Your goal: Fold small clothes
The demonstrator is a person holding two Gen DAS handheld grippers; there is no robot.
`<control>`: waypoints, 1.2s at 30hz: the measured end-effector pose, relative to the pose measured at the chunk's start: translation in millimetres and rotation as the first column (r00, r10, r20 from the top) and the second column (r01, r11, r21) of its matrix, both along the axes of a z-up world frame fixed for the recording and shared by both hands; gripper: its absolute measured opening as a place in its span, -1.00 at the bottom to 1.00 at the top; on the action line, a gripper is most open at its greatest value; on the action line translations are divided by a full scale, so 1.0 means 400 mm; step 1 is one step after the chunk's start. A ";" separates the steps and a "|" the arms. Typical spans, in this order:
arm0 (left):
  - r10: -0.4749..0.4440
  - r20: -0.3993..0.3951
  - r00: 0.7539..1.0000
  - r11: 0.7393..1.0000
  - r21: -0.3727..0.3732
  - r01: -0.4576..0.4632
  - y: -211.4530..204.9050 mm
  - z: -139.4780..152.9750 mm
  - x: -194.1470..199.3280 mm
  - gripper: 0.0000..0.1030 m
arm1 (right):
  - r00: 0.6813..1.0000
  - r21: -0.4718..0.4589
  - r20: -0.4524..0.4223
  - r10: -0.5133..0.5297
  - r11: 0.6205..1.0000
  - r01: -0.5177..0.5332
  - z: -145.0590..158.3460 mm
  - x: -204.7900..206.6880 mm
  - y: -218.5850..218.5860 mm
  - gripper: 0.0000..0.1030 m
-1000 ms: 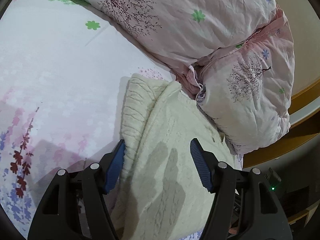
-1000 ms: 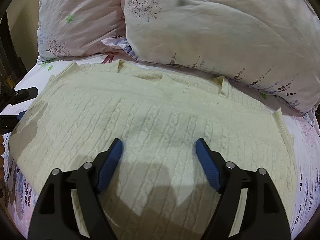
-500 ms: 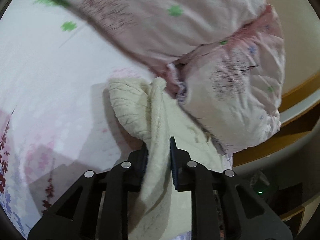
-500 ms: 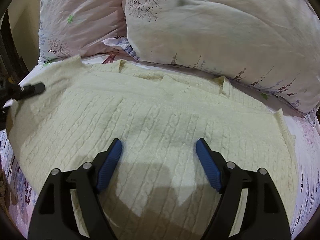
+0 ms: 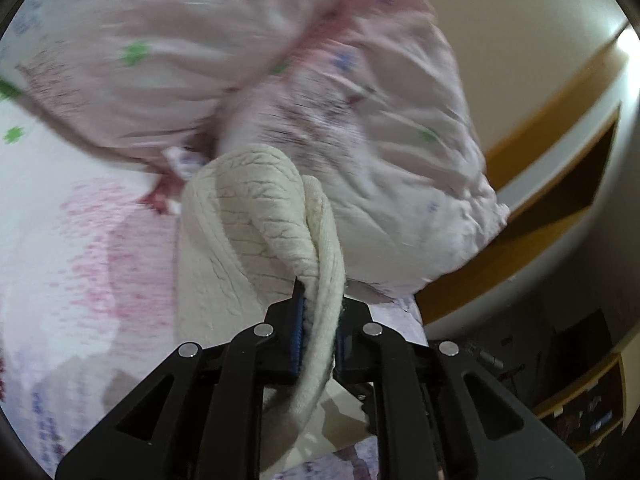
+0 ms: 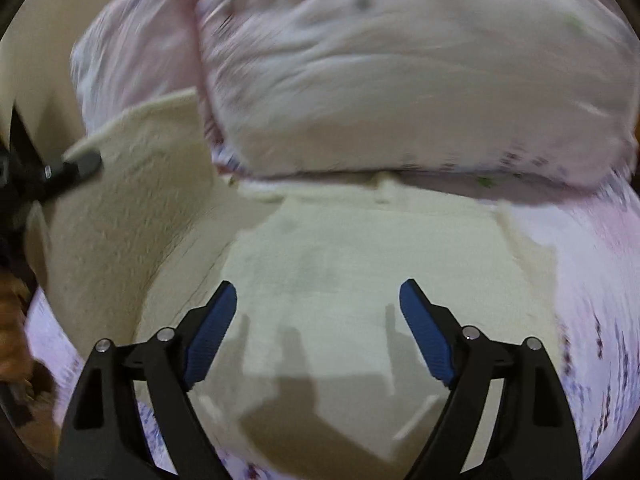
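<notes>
- Left gripper [image 5: 318, 320]: jaws clamped tight on the edge of the cream cable-knit sweater [image 5: 248, 232], knit pinched between the blue pads [image 5: 297, 334].
- Same left gripper also at the left edge of the right wrist view [image 6: 76, 166], gripping the sweater's left side, lifted clear of the bedsheet [image 6: 592, 264].
- Right gripper [image 6: 318, 316]: jaws spread wide, nothing between them, hovering above the sweater's flat middle; shadow of the fingers [image 6: 210, 340] falling on the knit below.
- Sweater: pale cream, cable pattern, fuzzy texture; left portion raised and curling over in a loose roll, remainder spread flat on the sheet; collar end toward the pillows.
- Bedsheet: white-pink floral print, visible around the sweater on both sides.
- Two pink-white printed pillows [image 5: 360, 128] just behind the sweater, touching or overlapping its far edge; raised fold sits right against them.
- Wooden bed frame [image 5: 556, 216] beyond the pillows, right of the sweater in left wrist view.
- Both views motion-blurred; fine detail of prints unreadable.
</notes>
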State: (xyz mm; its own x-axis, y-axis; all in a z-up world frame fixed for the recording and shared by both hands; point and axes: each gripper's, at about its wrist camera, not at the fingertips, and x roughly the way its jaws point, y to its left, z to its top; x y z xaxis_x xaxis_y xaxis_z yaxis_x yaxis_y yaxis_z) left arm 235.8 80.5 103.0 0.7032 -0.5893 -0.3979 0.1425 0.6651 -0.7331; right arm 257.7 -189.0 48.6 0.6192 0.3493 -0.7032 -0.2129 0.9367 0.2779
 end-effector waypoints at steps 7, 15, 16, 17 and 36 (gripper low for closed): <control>-0.099 0.018 0.995 0.995 0.015 0.099 -0.204 0.026 0.015 -0.80 | 0.989 0.148 -0.041 -0.144 0.978 0.149 -0.003 -0.057 -0.217 0.63; -0.202 -0.117 0.972 0.971 0.106 0.215 -0.464 -0.105 0.071 -0.80 | 0.962 0.208 -0.089 -0.260 0.939 0.273 -0.043 -0.089 -0.375 0.63; -0.215 -0.140 0.967 0.968 0.105 0.230 -0.483 -0.124 0.078 -0.80 | 0.959 0.208 -0.096 -0.267 0.937 0.282 -0.046 -0.091 -0.382 0.63; -0.230 -0.167 0.959 0.963 0.100 0.249 -0.502 -0.146 0.084 -0.80 | 0.957 0.210 -0.103 -0.272 0.934 0.288 -0.049 -0.092 -0.390 0.63; 0.049 -0.193 0.980 0.988 0.152 -0.020 -0.160 -0.162 0.007 0.57 | 0.961 0.502 -0.277 -0.027 0.848 0.169 -0.079 -0.037 -0.362 0.55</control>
